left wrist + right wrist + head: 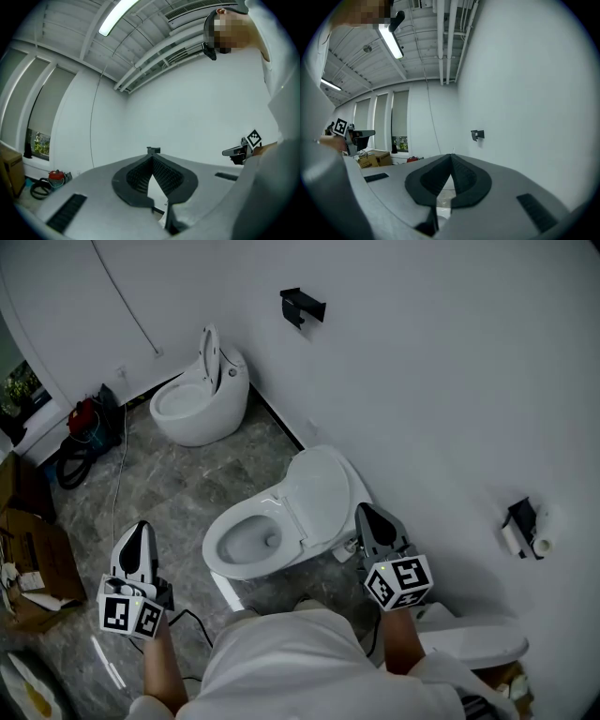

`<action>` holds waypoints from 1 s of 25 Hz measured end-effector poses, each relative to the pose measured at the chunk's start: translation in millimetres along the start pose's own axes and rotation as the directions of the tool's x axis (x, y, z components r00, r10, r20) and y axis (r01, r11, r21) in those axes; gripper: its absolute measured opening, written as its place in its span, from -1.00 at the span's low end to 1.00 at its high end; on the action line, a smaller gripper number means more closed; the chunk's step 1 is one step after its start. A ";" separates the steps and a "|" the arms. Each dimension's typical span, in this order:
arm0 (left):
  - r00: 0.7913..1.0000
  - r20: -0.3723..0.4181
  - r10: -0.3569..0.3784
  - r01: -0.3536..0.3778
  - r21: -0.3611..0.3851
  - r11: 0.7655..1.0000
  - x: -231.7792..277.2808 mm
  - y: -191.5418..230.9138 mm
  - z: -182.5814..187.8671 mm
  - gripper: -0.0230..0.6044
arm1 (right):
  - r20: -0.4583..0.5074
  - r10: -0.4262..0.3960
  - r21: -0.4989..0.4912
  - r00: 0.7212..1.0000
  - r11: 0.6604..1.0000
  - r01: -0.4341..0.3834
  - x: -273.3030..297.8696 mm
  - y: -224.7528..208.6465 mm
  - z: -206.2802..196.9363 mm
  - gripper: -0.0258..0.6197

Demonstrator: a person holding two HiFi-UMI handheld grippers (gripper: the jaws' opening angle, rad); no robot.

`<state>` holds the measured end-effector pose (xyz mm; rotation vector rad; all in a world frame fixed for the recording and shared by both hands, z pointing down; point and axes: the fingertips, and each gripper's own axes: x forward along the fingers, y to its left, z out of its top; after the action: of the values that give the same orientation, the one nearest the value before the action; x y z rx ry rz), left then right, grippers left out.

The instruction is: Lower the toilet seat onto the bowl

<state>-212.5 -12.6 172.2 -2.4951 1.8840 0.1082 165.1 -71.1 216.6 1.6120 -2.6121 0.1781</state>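
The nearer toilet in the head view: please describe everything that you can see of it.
The nearer toilet is white and glossy, ceramic by its look. Its oval bowl is open; the cover stands tilted back toward the wall. It sits on the grey, stone-like floor.

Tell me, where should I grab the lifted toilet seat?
Probably its free top edge, farthest from the hinge, reached from the bowl side with the right gripper, which is nearest. The toilet seat leans back toward the wall, leaving that rim exposed.
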 end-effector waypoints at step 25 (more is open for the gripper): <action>0.998 0.026 -0.052 0.052 0.016 0.999 -27.0 33.4 2.7 -0.91 | -0.013 0.069 0.003 0.998 0.998 -0.069 28.3 99.0 -0.2 -0.93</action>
<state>-252.0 4.3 172.3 -2.5178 1.8017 0.1251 63.9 -52.2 213.9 1.5178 -2.6605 0.1953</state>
